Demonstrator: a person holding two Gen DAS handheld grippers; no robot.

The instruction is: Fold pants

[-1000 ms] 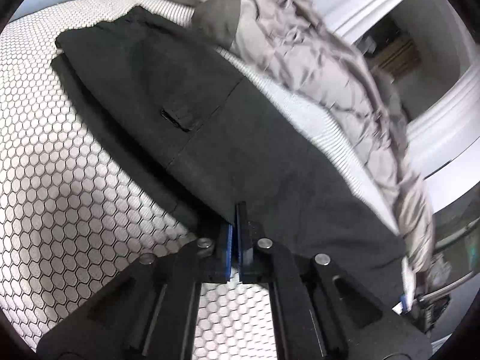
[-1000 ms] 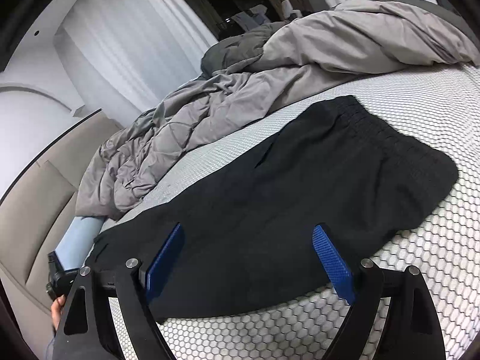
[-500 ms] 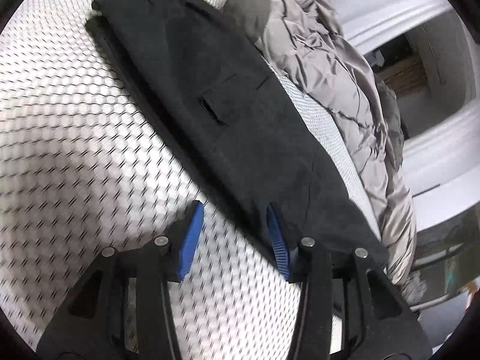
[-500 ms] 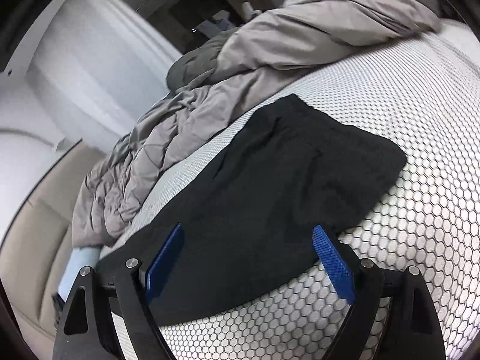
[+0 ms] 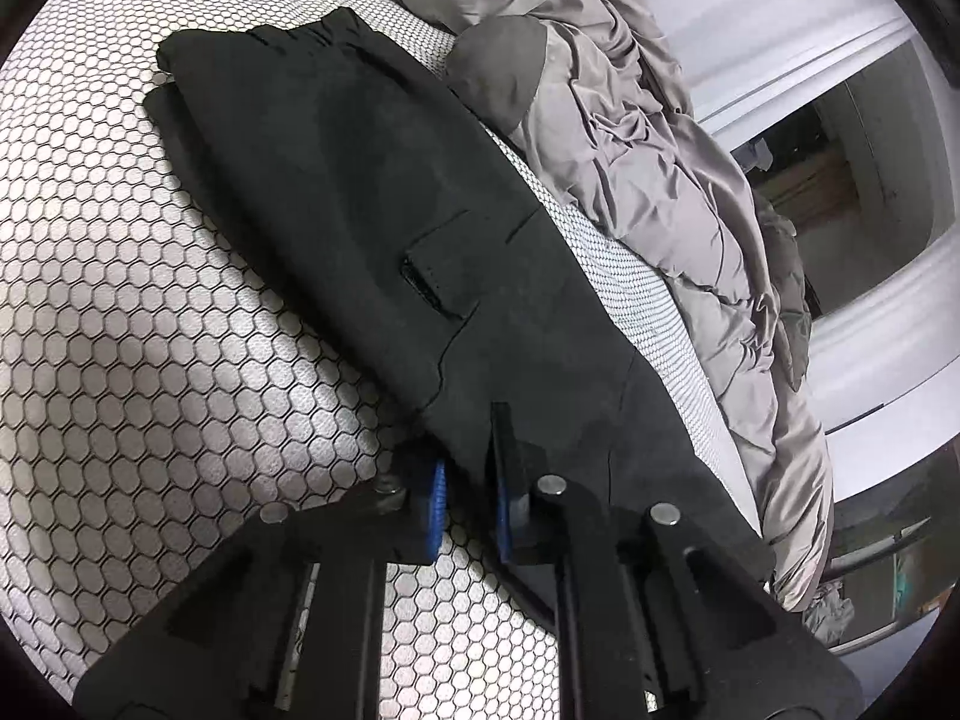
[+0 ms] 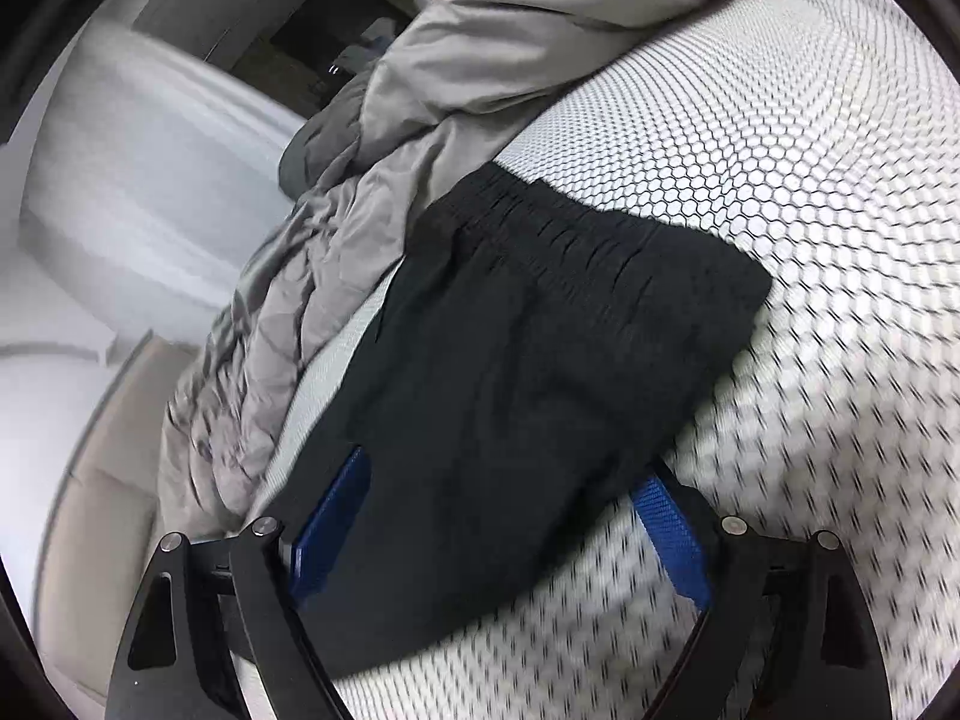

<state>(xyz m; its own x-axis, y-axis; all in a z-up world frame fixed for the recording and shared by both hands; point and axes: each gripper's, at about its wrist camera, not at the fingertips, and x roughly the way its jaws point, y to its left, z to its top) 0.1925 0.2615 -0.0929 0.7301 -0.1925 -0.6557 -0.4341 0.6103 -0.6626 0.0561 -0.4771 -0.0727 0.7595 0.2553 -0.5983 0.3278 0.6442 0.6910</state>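
Since a moment ago the left tool (image 5: 468, 480) has sprung apart and come together again, its jaws having just been closing, and it is now pinching the near edge of the black pants (image 5: 384, 228) between its blue pads (image 5: 435, 501). The right tool (image 6: 498, 531) has slid in closer over the cloth, and its jaws have just been narrowing a little; they are still standing wide, with the pants (image 6: 540, 360) lying between them and the pads not pressing on the fabric.

The pants are lying flat on the bed (image 5: 120, 330), on a white cover printed with a black honeycomb pattern. In the left wrist view they are running diagonally from the gathered waistband at the upper left down to the tool at the bottom, with a pocket flap (image 5: 432, 276) showing about midway. In the right wrist view the elastic waistband (image 6: 576, 228) is sitting at the far end, near a rumpled grey duvet (image 6: 432, 96) that is bunched along the far side of the bed. The same duvet (image 5: 660, 168) is lying just beside the pants' long edge in the left view. The right view is blurred.
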